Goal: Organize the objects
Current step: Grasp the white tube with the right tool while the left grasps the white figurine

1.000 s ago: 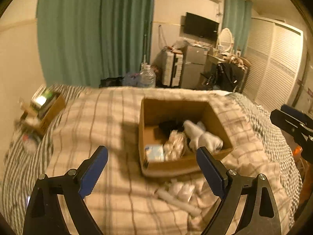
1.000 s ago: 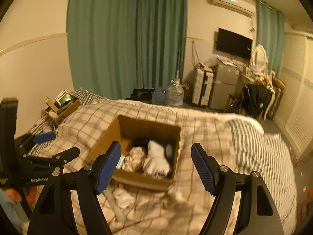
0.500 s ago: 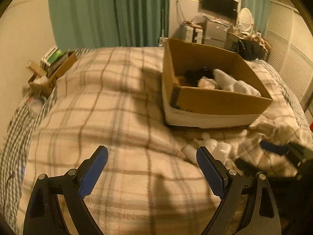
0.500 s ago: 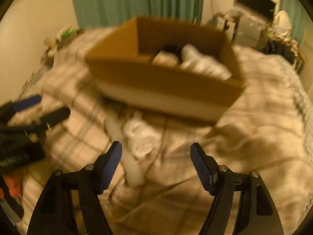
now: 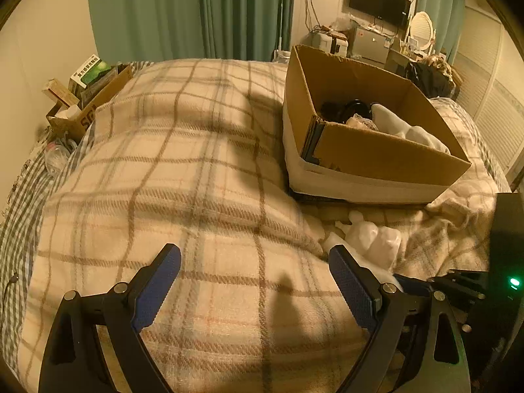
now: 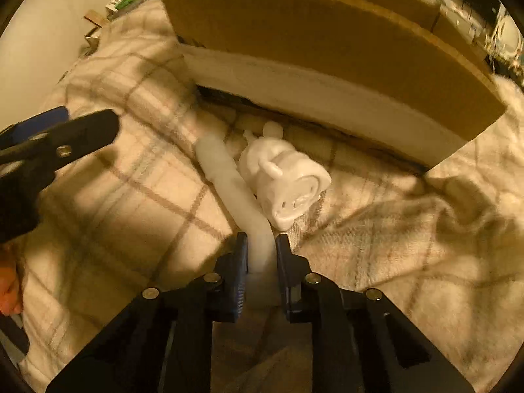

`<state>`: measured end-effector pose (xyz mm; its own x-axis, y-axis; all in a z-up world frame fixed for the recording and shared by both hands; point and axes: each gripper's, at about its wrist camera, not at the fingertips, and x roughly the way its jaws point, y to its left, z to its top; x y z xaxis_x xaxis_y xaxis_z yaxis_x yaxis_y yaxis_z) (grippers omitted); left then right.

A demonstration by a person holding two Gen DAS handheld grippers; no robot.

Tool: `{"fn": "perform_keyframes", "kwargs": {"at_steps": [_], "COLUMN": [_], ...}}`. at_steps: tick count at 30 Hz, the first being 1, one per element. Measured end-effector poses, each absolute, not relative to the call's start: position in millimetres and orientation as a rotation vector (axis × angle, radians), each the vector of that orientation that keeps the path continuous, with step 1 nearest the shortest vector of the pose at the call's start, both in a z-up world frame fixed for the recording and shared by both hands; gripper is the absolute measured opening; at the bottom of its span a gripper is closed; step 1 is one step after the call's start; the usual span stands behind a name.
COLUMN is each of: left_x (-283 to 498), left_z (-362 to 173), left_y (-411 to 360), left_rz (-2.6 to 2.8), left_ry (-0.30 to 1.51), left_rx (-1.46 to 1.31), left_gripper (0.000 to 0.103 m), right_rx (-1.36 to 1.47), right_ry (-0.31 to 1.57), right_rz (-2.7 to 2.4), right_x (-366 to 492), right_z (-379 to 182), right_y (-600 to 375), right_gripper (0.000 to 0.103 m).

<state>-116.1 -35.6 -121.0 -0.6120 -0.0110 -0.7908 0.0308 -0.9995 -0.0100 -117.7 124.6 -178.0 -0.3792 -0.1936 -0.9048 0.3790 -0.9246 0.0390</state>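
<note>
- Several things already lie inside the cardboard box (image 5: 376,150) on the plaid blanket (image 5: 196,180): white cloth-like bundles, something black at the back, and a crumpled pale piece. I judge that part of the tidying done.
- Two white things are not yet in: a long white tube (image 6: 235,193) and a white toy figure (image 6: 285,180) with small ears, both on the blanket just in front of the box's near wall, lying side by side and touching or nearly so.
- My right gripper (image 6: 260,255) has its fingers closed onto the near end of the tube; the tube runs away from me toward the box. The rest of the tube seems to rest on the blanket, so I count it as gripped but not lifted.
- My left gripper (image 5: 255,281) hovers over bare blanket with its fingers wide apart and nothing between them, to the left of the white things.
- What remains, as I judge it: raise the tube over the box's near wall and let it go inside, then fetch the toy figure.
- A smaller open box of packets (image 5: 88,98) sits at the bed's far left edge; I cannot tell whether it belongs to the job.
</note>
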Motion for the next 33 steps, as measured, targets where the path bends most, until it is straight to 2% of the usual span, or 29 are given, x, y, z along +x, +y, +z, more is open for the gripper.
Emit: {"fn": "perform_keyframes", "kwargs": {"at_steps": [7, 12, 18, 27, 30, 33], "left_x": [-116, -116, -124, -154, -164, -170], "left_z": [-117, -114, -117, -161, -176, -184], "left_y": [-35, -15, 24, 75, 83, 85], "left_rz": [-2.778, -2.794, -2.866, -2.863, -2.825, -2.809], "left_ry": [0.033, -0.077, -0.099, -0.103, -0.143, -0.130], "left_rx": [1.356, 1.361, 1.433, 1.649, 1.700, 1.747], "left_gripper": [0.094, 0.094, 0.094, 0.094, 0.089, 0.074], "right_rx": [1.268, 1.185, 1.250, 1.296, 1.301, 1.299], "right_ry": [0.250, 0.191, 0.092, 0.041, 0.024, 0.024], "right_rz": [-2.491, -2.662, -2.704, -2.667, -2.670, -2.673], "right_x": [-81, -90, -103, -110, -111, -111], "right_z": [-117, -73, -84, -100, -102, -102], "right_y": [150, 196, 224, 228, 231, 230], "right_gripper": [0.014, 0.014, 0.014, 0.014, 0.014, 0.014]}}
